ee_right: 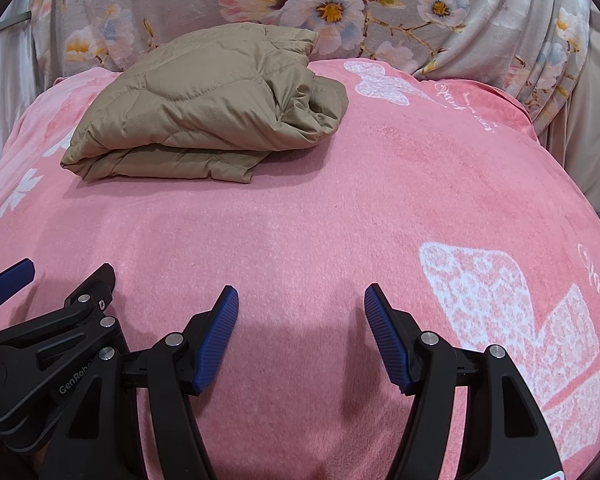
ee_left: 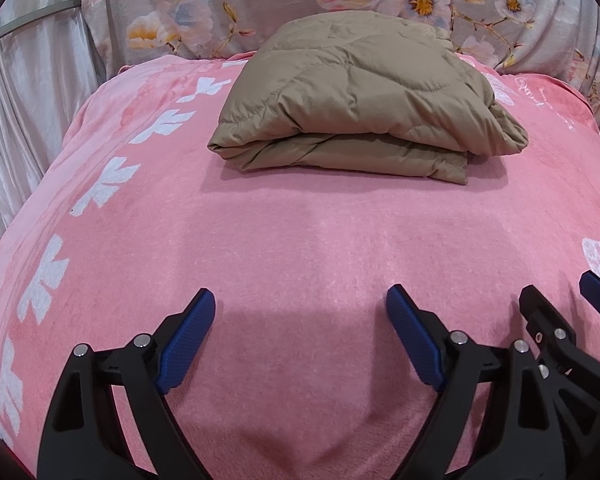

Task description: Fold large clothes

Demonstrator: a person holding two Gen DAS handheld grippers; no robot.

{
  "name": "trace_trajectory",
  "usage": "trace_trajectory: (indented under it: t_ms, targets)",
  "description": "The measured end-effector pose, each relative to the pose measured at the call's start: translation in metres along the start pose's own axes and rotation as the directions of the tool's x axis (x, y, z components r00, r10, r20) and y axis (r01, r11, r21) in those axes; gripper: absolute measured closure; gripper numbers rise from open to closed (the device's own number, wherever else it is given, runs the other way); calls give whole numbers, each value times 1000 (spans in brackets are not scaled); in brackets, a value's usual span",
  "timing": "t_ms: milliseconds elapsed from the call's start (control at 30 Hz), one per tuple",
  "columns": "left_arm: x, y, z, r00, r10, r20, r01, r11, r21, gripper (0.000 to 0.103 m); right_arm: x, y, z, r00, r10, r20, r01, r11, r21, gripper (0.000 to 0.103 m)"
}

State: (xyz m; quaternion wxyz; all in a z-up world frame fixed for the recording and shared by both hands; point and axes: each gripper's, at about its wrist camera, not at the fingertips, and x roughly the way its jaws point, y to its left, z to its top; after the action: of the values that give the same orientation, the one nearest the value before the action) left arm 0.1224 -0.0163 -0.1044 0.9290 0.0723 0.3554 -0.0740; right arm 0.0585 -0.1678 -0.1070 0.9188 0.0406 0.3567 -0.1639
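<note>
Underneath everything lies a pink fleece blanket (ee_left: 300, 240), soft-napped, with a row of white leaf-like motifs running along its left side and larger white lacy prints on its right; it covers a raised, padded surface whose kind I cannot tell. Behind it hangs a grey floral fabric (ee_left: 260, 0) printed with pink, white and pale blue blossoms on thin brown branches, and to the far left a pale satin curtain (ee_left: 32, 100) falls in shiny vertical folds. My left tongs (ee_left: 300, 312) hang low over the blanket near its front edge, blue ribbed pads spread wide with nothing between them. My right tongs (ee_right: 301, 308) hang just beside them, likewise spread and empty; each pair shows at the edge of the other's view. The tan quilted jacket (ee_left: 360, 96) sits folded into a thick bundle toward the back of the blanket, well apart from both tongs, its layers stacked with loose bunched fabric spilling from the right end. White cursive script is printed on the blanket near the far right corner, too small and warped to read. On the black body of the left tongs, seen from the right wrist, the raised lettering "GenRobo" is visible, its end cut off.
</note>
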Motion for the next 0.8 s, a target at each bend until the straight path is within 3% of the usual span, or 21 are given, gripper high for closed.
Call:
trace_trajectory:
  t_ms: [500,800]
  targets:
    - [0,-1,-3,1000,3,13,-3,1000,9,21,3,-4,2,1000,-6,-4,6,1000,-11,40]
    - [-1,0,-5,1000,3,17,-3,1000,-2,22,16,-6,6,999,-19,-41,19,1000,1,32]
